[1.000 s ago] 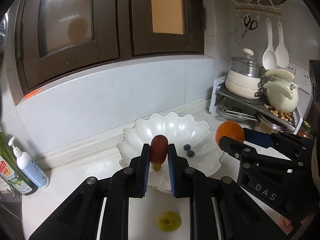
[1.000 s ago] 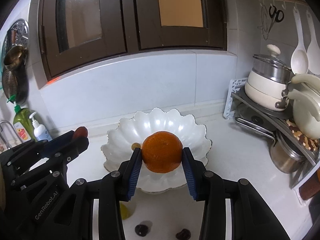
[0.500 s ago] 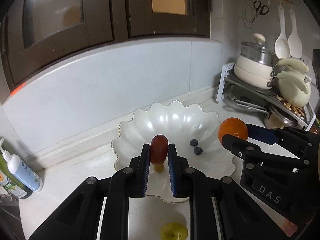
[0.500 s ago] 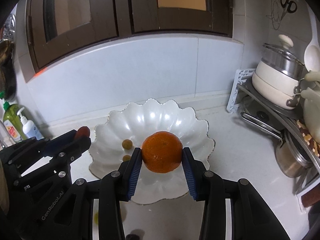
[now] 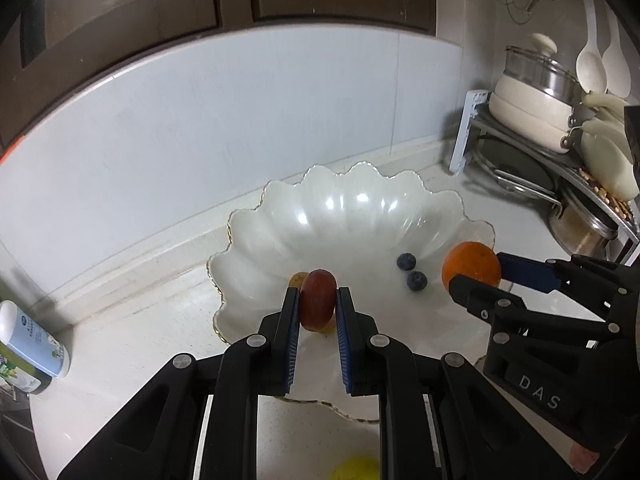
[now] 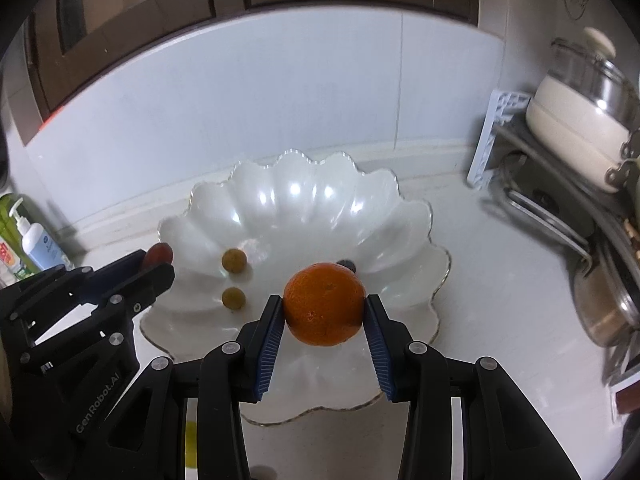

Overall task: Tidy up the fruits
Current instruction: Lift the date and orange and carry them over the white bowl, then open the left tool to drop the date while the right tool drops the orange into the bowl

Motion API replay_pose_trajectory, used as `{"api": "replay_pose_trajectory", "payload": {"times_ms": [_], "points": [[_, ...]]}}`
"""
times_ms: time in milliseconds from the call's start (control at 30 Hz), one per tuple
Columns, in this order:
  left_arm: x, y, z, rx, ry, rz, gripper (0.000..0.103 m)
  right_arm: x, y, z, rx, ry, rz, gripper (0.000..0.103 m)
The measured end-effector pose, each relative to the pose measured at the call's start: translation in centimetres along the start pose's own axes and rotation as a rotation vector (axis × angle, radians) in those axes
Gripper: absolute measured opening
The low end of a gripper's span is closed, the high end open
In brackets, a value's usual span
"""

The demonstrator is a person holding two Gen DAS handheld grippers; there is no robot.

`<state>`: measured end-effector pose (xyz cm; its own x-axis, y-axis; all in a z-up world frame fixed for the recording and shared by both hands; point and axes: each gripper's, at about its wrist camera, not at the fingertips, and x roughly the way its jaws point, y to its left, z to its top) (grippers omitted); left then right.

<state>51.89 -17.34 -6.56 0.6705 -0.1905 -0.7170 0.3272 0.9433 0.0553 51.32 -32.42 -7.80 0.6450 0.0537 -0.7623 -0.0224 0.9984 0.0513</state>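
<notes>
fruit sorting, partway done. scalloped white bowl point(image 6: 416, 216) is sitting on the table point(image 6: 500, 292), already holding two blueberries point(image 5: 412, 270) and two small yellow-brown fruits point(image 6: 234, 278). left tongs point(image 5: 318, 306) are pinching a red grape point(image 5: 317, 300) above the bowl's near rim; right tongs point(image 6: 324, 322) are gripping an orange point(image 6: 324, 308) over the bowl. both are awaiting release. a green fruit point(image 5: 356, 468) is lying outside on the table, seemingly left to collect.

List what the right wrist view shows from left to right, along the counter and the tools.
Soap bottle → red grape in the left tool → two small yellow fruits in the bowl → orange in the right tool → pot on the rack.
</notes>
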Motion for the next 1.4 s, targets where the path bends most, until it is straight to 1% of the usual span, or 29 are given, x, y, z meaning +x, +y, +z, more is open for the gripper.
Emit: {"api": "replay_pose_trajectory", "payload": {"times_ms": [333, 600, 767, 800, 867, 900, 967, 1000, 1167, 1233, 1333, 1400], "points": [[3.0, -0.1, -0.5, 0.001, 0.096, -0.029, 0.019, 2.0, 0.2, -0.2, -0.01, 0.068, 0.005, 0.042], [4.0, -0.4, -0.6, 0.014, 0.123, -0.038, 0.019, 3.3, 0.0, -0.4, -0.003, 0.109, 0.013, 0.043], [4.1, -0.6, -0.6, 0.019, 0.129, -0.036, 0.019, 3.6, -0.1, -0.5, -0.008, 0.119, 0.01, 0.043], [4.2, -0.5, -0.6, 0.016, 0.131, -0.04, 0.02, 3.7, -0.1, -0.5, -0.006, 0.122, 0.011, 0.043], [4.1, -0.4, -0.6, 0.011, 0.131, -0.045, 0.026, 3.7, -0.3, -0.5, -0.003, 0.124, 0.007, 0.043], [4.1, -0.3, -0.6, 0.008, 0.129, -0.045, 0.032, 3.6, -0.3, -0.5, -0.004, 0.119, 0.004, 0.044], [3.9, -0.3, -0.6, 0.007, 0.123, -0.044, 0.033, 3.2, -0.3, -0.3, -0.01, 0.103, -0.01, 0.046], [3.8, -0.3, -0.6, 0.007, 0.122, -0.043, 0.033, 3.1, -0.3, -0.2, -0.013, 0.096, -0.016, 0.05], [3.3, 0.0, -0.4, -0.004, 0.112, -0.041, 0.034, 2.3, -0.3, 0.1, -0.021, 0.076, -0.025, 0.051], [2.9, 0.0, -0.2, -0.004, 0.104, -0.04, 0.039, 2.0, -0.3, 0.1, -0.018, 0.071, -0.023, 0.051], [2.2, 0.0, -0.2, -0.002, 0.09, -0.039, 0.042, 1.5, -0.3, 0.1, -0.011, 0.061, -0.023, 0.051], [1.7, 0.0, -0.1, 0.0, 0.083, -0.032, 0.047, 1.0, -0.3, 0.1, -0.009, 0.051, -0.027, 0.051]]}}
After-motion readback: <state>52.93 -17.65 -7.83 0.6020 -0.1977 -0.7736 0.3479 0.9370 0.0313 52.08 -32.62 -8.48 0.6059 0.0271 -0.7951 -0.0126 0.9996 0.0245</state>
